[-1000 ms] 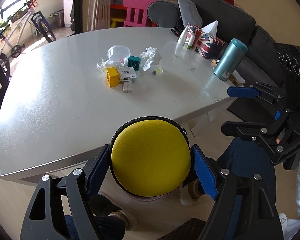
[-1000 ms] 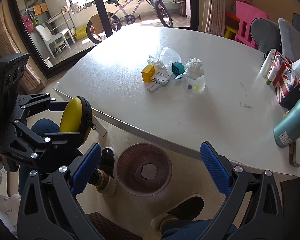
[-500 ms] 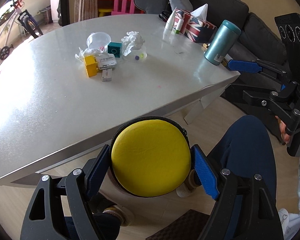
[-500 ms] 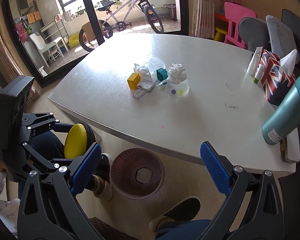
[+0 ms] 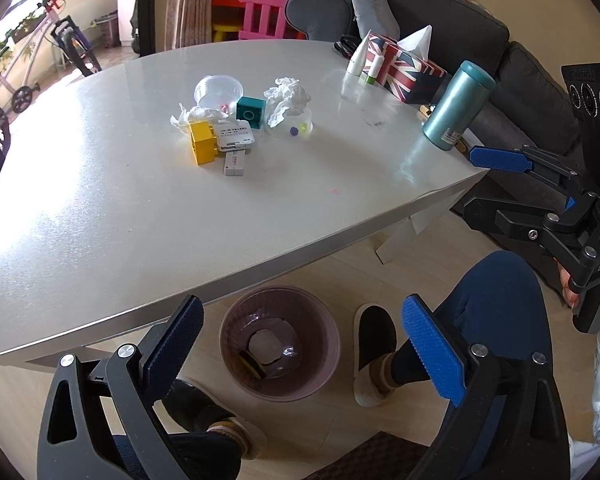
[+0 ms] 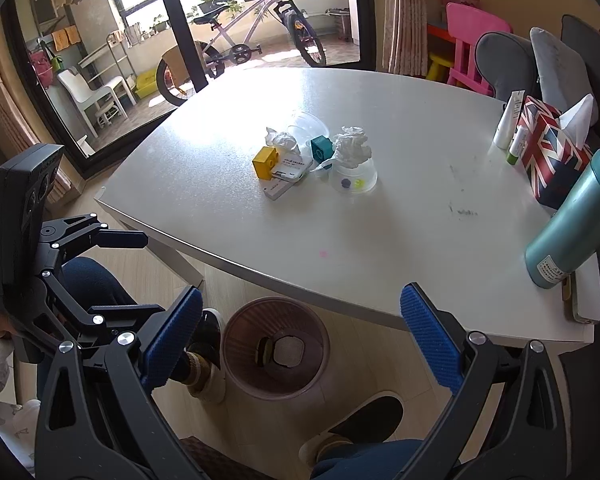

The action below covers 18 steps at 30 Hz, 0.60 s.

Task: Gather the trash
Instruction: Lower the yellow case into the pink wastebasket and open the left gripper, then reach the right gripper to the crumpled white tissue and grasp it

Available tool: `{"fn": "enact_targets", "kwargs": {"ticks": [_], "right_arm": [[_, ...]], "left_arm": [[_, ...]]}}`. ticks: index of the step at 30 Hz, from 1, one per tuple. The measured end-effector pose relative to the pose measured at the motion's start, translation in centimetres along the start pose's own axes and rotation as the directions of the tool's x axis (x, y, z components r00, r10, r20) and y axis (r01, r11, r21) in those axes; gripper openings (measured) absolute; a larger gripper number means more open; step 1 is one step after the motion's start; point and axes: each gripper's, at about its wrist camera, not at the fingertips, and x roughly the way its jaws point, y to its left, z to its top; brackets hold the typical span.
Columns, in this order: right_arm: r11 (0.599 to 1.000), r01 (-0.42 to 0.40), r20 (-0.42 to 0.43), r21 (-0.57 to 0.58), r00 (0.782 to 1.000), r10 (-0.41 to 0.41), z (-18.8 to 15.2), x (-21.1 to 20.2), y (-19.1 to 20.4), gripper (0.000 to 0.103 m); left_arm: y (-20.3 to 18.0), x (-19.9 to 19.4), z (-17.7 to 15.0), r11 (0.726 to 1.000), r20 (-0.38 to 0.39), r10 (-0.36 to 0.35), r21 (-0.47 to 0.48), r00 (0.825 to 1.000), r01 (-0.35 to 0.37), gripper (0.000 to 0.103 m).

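My left gripper (image 5: 300, 344) is open and empty above a purple waste bin (image 5: 279, 342) on the floor under the table edge. A yellow and black round case (image 5: 252, 362) lies inside the bin; it also shows in the right wrist view (image 6: 265, 353). My right gripper (image 6: 300, 340) is open and empty, also over the bin (image 6: 275, 346). On the table, crumpled tissues (image 5: 286, 98) (image 5: 188, 114), clear plastic cups (image 5: 219, 90) (image 5: 290, 128), small cards (image 5: 236, 138), a yellow block (image 5: 202, 143) and a teal block (image 5: 251, 109) lie in a cluster.
A grey table (image 5: 140, 200) fills the view. A teal thermos (image 5: 456, 106), a flag-print tissue box (image 5: 404, 66) and small tubes (image 5: 358, 60) stand at its right. The person's legs and shoes (image 5: 374, 356) flank the bin. A sofa and pink chair stand behind.
My left gripper opened and let go of the yellow round case, which now lies in the bin. The right gripper stayed open.
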Motion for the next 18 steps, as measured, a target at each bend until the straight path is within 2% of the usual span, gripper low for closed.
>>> {"fn": "enact_targets", "kwargs": {"ticks": [10,18], "right_arm": [[1.0,0.0,0.002,-0.004,1.0,0.0,0.4,0.5,0.3,0.098],[1.0,0.02,0.019,-0.013,1.0,-0.02,2.5,1.2,-0.3,0.098]], "left_arm": [[1.2,-1.1,0.5,0.999,0.038,0.025,-0.023,0.999,-0.024,0.096],[2.7,-1.9,1.8,0.996,0.087,0.082,-0.044,0.993,-0.079,0.096]]}}
